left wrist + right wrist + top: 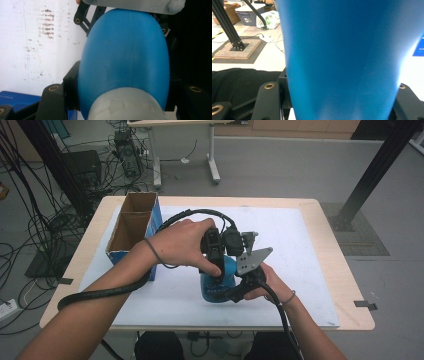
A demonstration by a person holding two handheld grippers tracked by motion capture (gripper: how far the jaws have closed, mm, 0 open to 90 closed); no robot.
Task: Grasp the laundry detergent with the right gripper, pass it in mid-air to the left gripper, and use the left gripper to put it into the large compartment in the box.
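A blue plastic bottle (223,276) with a whitish cap (127,105) stands on the white mat (310,245) near the table's front edge. My left gripper (219,265) comes down on it from above. In the left gripper view the black jaws press both sides of the blue bottle (125,55) just past the cap, so my left gripper (123,96) is shut on it. My right gripper (239,290) reaches in from the right, low down. In the right gripper view the blue bottle (342,50) sits between the jaws of my right gripper (338,100), which is shut on its body.
An open cardboard box (131,225) with blue sides stands at the mat's left edge, close to the left forearm. Black cables trail from both grippers. To the right of the hands lies bare white mat. The right gripper's grey plate (135,5) shows behind the bottle.
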